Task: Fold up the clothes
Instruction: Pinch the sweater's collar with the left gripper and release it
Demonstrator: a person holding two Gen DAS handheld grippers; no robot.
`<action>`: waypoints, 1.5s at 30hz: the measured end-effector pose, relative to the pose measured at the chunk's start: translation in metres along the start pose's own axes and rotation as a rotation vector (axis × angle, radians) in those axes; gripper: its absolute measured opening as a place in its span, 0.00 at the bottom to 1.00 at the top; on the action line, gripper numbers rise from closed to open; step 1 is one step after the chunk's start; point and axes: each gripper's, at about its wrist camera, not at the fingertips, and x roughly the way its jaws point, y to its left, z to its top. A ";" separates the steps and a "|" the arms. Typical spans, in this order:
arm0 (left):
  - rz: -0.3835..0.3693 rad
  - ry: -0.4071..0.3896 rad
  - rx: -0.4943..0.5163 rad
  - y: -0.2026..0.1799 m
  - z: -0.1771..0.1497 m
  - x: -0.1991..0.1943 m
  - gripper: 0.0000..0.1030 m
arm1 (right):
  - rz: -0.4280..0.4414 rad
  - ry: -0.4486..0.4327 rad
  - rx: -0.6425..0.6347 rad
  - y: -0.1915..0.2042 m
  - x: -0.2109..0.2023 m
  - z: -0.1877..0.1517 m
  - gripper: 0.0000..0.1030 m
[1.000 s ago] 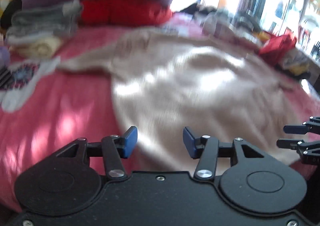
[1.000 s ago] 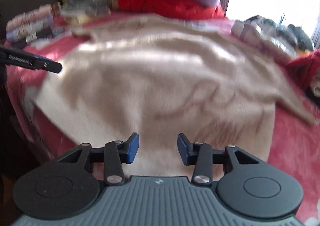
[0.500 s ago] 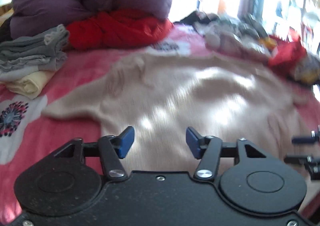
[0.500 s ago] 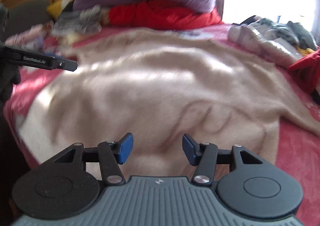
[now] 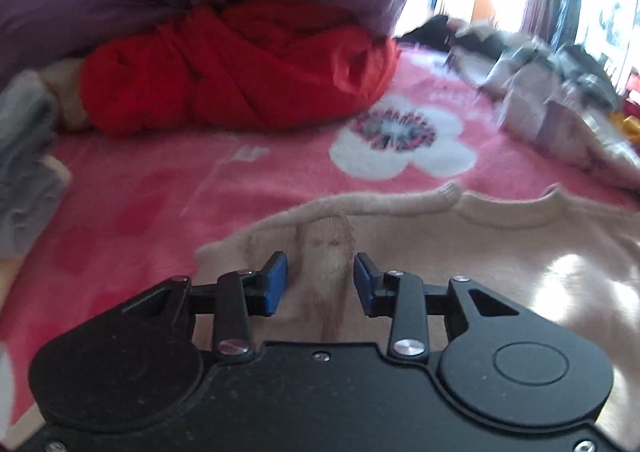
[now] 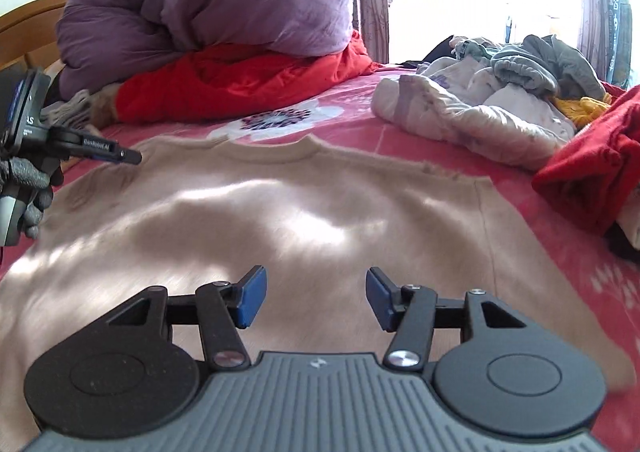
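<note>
My beige sweater [image 6: 280, 220] lies flat on the bed [image 5: 160, 192]; my left tool [image 5: 320, 284], just narrowing, and right tool [image 6: 316, 292] gape empty, so closing early could snatch one layer.

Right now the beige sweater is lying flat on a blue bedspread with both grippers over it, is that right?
Not quite: the bedspread is pink with white flowers, not blue, as the right wrist view shows. The beige sweater does lie flat on it, with the left gripper and right gripper over it.
</note>
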 end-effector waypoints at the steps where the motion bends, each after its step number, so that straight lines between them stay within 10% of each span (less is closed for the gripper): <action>1: -0.006 0.045 0.036 -0.002 0.003 0.015 0.39 | -0.009 0.006 -0.001 -0.004 0.010 0.002 0.55; 6: -0.091 -0.117 -0.091 0.051 0.015 -0.041 0.43 | 0.004 0.025 0.072 -0.020 0.032 -0.012 0.55; 12: -0.109 -0.032 -0.434 0.143 -0.011 -0.027 0.43 | 0.056 0.011 0.089 -0.027 0.030 -0.012 0.57; 22: -0.294 -0.021 -0.554 0.158 -0.023 -0.011 0.43 | 0.067 0.002 0.090 -0.027 0.033 -0.014 0.62; 26: -0.261 -0.009 -0.431 0.136 -0.016 -0.002 0.43 | 0.065 0.001 0.086 -0.026 0.033 -0.014 0.63; 28: -0.241 -0.007 -0.373 0.126 -0.012 0.005 0.14 | 0.065 0.000 0.084 -0.026 0.033 -0.014 0.64; 30: -0.216 -0.055 -0.354 0.122 -0.011 -0.003 0.07 | 0.067 -0.001 0.078 -0.025 0.034 -0.015 0.66; 34: -0.138 -0.215 -0.252 0.111 -0.006 -0.042 0.06 | 0.064 0.004 0.075 -0.026 0.038 -0.017 0.66; 40: 0.057 -0.107 -0.090 0.086 -0.007 -0.007 0.31 | 0.058 0.007 0.060 -0.025 0.037 -0.018 0.68; 45: -0.064 -0.187 -0.283 0.116 0.007 -0.064 0.30 | 0.068 0.002 0.099 -0.031 0.035 -0.015 0.68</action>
